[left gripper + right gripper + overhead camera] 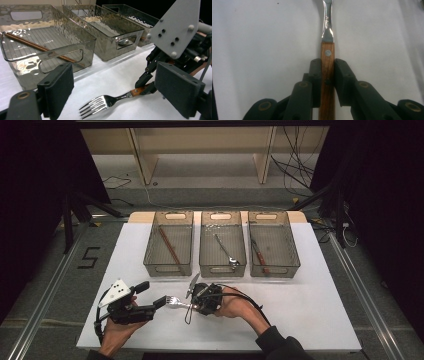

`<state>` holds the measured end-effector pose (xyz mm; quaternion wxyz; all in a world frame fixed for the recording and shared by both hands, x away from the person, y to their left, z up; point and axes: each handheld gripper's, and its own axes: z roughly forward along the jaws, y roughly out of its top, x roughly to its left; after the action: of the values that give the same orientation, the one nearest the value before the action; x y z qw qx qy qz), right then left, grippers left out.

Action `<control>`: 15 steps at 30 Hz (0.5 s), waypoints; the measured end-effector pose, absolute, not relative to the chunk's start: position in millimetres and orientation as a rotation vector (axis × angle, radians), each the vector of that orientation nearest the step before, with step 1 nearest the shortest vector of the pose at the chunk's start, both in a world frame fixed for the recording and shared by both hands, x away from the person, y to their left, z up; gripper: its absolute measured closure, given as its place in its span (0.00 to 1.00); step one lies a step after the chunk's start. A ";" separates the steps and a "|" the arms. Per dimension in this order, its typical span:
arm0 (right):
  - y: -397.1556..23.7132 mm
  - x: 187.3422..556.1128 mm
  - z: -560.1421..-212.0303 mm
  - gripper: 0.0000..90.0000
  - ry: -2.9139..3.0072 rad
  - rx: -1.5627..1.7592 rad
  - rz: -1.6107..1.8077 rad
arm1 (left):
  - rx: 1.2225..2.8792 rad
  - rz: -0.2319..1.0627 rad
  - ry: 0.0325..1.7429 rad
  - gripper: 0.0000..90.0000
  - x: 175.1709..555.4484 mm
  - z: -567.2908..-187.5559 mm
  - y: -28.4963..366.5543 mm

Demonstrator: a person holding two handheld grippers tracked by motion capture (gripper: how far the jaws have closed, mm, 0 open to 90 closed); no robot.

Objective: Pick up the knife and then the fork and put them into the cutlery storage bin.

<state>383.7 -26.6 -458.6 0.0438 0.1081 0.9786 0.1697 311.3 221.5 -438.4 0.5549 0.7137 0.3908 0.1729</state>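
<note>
Black grippers [162,302], grey screwed plate [177,27], dark sleeve [280,345]

The white table [310,320] is bright under light from above, while the room at the far left and far right is almost black. In the left gripper view the clear bins [50,47] have wavy shiny spots, the fork [100,105] flashes with glare, and the near black pads look soft and out of focus. In the right gripper view the table looks dull grey with a dark shadow at the left edge, the picture is a bit fuzzy, and the fork's metal neck shines white.
</note>
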 end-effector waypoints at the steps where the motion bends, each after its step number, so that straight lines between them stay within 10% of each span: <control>1: -28.3 384.2 -457.0 0.86 2.986 0.339 0.529 | 1.685 0.408 0.925 0.17 311.4 -438.5 221.4; 15: -52.0 390.7 -435.3 0.86 2.924 0.490 0.718 | 1.682 0.412 0.928 0.17 311.4 -438.3 221.8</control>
<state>390.7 -52.0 -435.3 0.0453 0.1606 0.9575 0.2352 311.4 221.8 -438.3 0.5550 0.7122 0.3928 0.1745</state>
